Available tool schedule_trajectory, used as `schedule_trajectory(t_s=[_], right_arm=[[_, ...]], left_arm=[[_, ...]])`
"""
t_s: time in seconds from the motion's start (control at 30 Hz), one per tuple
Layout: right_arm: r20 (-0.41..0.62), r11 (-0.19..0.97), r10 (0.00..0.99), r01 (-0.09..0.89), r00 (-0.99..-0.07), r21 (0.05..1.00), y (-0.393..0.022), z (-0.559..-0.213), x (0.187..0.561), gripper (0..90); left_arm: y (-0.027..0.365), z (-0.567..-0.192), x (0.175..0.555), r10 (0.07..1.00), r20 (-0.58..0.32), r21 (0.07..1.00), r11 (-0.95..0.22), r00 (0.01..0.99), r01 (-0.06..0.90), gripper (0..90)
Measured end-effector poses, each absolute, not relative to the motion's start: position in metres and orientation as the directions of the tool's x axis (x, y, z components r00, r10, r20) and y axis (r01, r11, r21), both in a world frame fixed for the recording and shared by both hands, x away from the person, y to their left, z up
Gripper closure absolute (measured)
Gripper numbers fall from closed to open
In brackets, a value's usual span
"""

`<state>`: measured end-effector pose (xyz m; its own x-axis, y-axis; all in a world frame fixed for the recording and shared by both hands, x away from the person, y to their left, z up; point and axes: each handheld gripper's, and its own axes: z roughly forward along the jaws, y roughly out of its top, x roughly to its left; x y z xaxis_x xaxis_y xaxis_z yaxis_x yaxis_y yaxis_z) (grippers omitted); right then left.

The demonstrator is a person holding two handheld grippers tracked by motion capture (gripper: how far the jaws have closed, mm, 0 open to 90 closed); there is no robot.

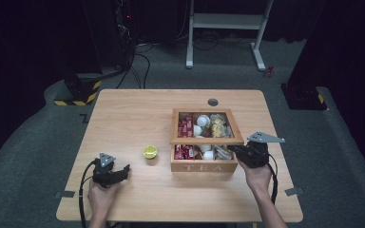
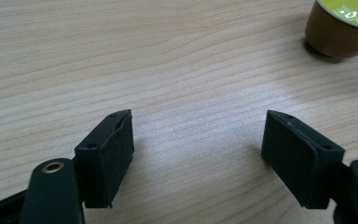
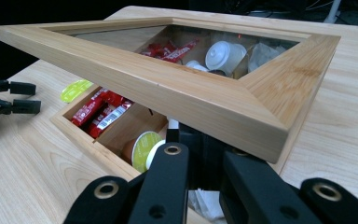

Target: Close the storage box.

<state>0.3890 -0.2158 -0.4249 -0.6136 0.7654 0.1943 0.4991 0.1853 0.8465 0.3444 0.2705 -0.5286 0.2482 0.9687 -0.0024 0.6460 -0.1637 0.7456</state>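
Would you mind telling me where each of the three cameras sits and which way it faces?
High view: above the person's side, looking forward and down on the table; both forearms and the left gripper show.
Left gripper view: on that gripper, looking along its open jaws at bare wood and the green-lidded capsule.
Right gripper view: on the right gripper, under the tea box lid.
Shared: the capsule shows in all three.

Both grippers are matte black. The left gripper carries blocky rectangular pads, brass-ringed rivet holes on its links, a grey three-cornered plate on top and a black cable trailing behind. The right gripper has the same plate, rivets and cable. Forearms are bare.
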Motion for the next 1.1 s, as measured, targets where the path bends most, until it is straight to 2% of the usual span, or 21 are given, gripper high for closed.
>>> schedule_trajectory(t_s=[1.1], right_arm=[[0.195,0.2,0.762,0.511,-0.618,0.836,-0.215,-0.445,0.372,90.0]], left_arm=[[0.271,-0.529,0.344,0.968,-0.004,0.745,-0.163,0.249,0.647,25.0]])
